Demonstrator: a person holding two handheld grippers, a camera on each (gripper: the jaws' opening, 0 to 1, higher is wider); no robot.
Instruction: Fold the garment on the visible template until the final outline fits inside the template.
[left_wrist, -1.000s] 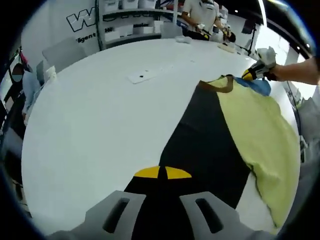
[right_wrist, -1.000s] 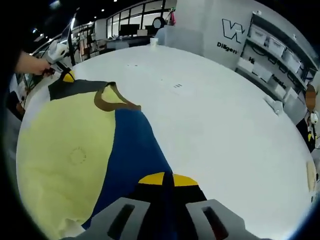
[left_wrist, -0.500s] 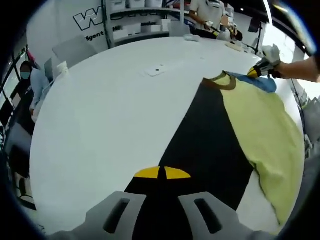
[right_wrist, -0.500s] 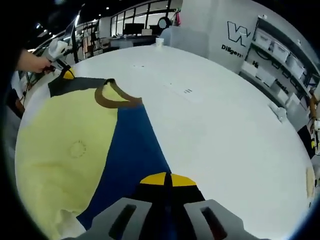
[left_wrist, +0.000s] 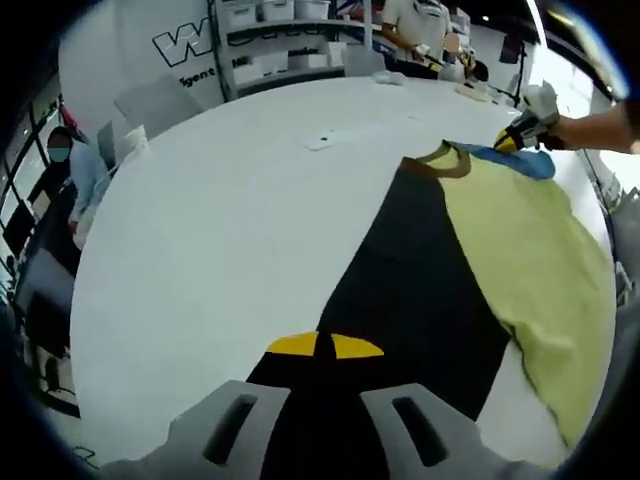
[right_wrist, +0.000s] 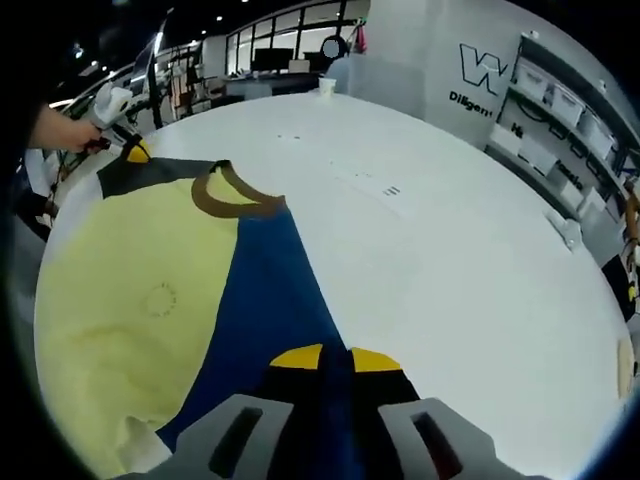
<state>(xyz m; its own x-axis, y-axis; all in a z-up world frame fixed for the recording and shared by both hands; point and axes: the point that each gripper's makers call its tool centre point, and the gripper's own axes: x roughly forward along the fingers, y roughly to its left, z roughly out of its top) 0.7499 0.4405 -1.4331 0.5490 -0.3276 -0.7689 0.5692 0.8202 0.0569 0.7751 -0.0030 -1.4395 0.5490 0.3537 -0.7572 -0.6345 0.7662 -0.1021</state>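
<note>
White table (left_wrist: 200, 230) in open workshop, shelving (left_wrist: 280, 40) behind; both tools pinched onto garment (right_wrist: 150, 290) edges.

left gripper (left_wrist: 317, 345) jaws clamped, right gripper (right_wrist: 335, 358) likewise

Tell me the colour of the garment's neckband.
Brown. The neckband shows best in the right gripper view, between the yellow body and blue side panel.

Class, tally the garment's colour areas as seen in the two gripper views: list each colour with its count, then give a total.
Pale yellow body panel: 1
Black side panel: 1
Blue side panel: 1
Brown neck band: 1
Total: 4 colour areas on 1 garment, lying on the round white table.
</note>
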